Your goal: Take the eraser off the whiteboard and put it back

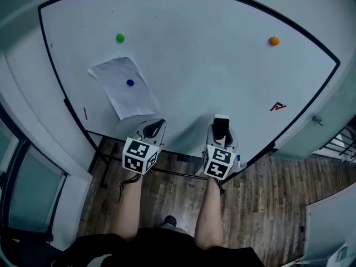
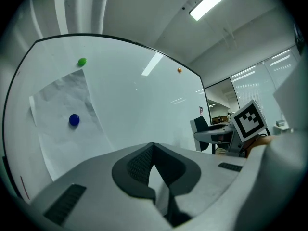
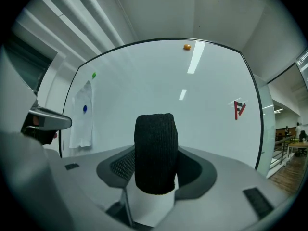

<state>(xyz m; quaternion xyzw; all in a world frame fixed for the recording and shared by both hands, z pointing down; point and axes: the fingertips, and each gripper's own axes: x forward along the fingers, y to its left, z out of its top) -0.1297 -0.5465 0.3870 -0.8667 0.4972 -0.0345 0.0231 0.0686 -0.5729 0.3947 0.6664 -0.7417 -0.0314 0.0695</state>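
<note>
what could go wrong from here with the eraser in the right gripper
1. The black-felt, white-bodied eraser sticks out well past the pads of the right gripper. Pressing it against the white whiteboard could twist it loose or drop it.
2. The shut, empty left gripper sits near the white paper sheet pinned by a round blue magnet. A stray nudge might dislodge the sheet.

The left gripper point(image 1: 154, 127) and right gripper point(image 1: 221, 128) are pale grey shells with dark ribbed pads point(image 2: 139, 165) set in black surrounds. Each carries a white cube point(image 1: 140, 155) with black square markers at its near end. The person wears dark clothing point(image 1: 161, 249).
</note>
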